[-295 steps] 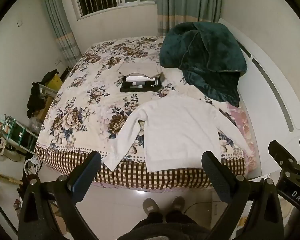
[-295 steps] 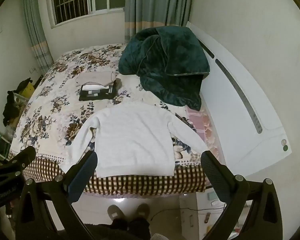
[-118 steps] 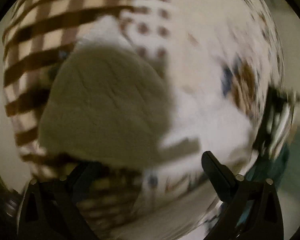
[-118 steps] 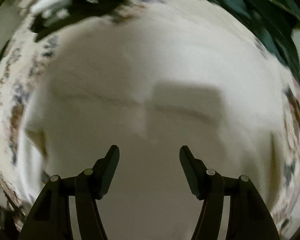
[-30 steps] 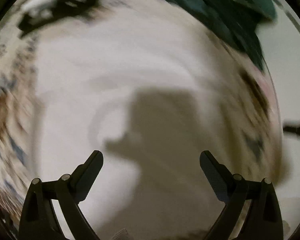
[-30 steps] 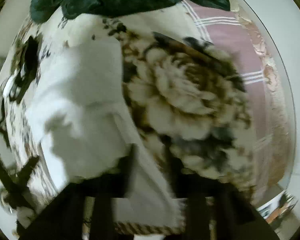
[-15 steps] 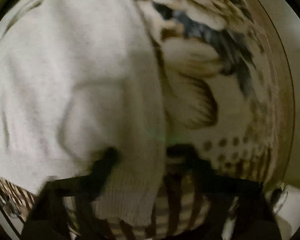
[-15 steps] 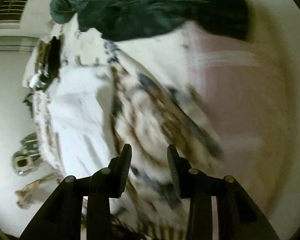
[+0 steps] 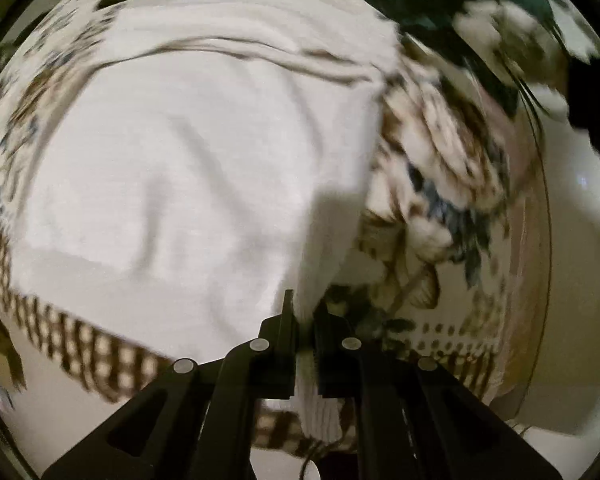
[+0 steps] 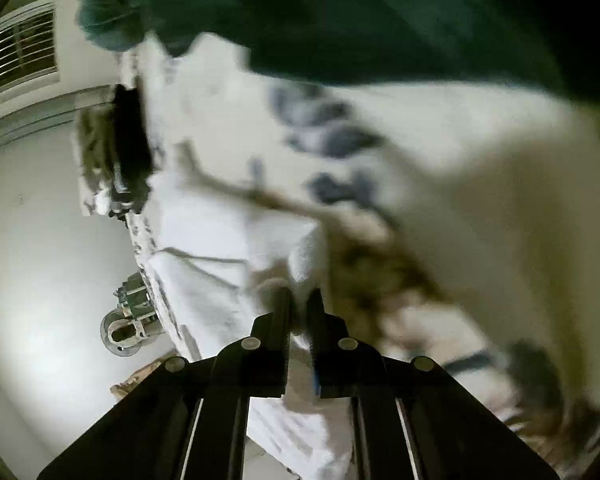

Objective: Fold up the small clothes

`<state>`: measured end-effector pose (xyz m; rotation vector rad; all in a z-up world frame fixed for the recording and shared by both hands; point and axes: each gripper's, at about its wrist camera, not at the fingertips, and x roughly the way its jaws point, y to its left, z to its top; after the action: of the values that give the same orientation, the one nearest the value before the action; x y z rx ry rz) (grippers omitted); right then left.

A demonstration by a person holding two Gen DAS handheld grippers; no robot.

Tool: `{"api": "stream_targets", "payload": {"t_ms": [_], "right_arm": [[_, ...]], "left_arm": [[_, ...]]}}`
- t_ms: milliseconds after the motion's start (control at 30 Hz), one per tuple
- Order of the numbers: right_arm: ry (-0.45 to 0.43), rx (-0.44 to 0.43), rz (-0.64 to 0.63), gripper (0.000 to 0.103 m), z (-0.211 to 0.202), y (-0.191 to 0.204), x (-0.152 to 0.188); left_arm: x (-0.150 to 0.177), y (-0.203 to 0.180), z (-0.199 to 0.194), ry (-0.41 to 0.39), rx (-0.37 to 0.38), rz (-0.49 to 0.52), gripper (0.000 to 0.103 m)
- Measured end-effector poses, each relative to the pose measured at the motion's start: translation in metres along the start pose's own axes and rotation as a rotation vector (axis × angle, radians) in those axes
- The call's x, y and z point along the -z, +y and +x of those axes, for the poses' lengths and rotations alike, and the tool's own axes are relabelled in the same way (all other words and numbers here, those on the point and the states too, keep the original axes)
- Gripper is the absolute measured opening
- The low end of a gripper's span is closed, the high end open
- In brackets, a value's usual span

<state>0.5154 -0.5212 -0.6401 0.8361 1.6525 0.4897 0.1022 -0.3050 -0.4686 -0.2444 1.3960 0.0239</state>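
A floral bedspread (image 9: 440,168) with a brown checked border covers the bed, and a plush dark green blanket (image 10: 380,20) is heaped at its far side. The white knit sweater (image 9: 188,168) lies spread flat on the bedspread near the checked edge, soft and lightly creased. The left gripper (image 9: 305,316) reaches low over the sweater's right edge, its black jaws nearly closed and pinching a fold of ribbed white fabric. The right gripper (image 10: 299,304), rolled sideways so the room appears tilted, likewise has its jaws drawn close, clamping white sweater cloth between them.
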Motion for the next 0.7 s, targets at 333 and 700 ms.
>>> {"api": "stream_targets", "payload": {"t_ms": [333, 700], "right_arm": [[-0.038, 0.129, -0.215, 0.007, -0.016, 0.162, 0.019], [0.048, 0.363, -0.4, 0.006, 0.193, 0.349, 0.037]], "left_arm": [[-0.032, 0.173, -0.057, -0.12, 0.04, -0.383, 0.004], [-0.017, 0.324, -0.026, -0.12, 0.06, -0.649, 0.004]]}}
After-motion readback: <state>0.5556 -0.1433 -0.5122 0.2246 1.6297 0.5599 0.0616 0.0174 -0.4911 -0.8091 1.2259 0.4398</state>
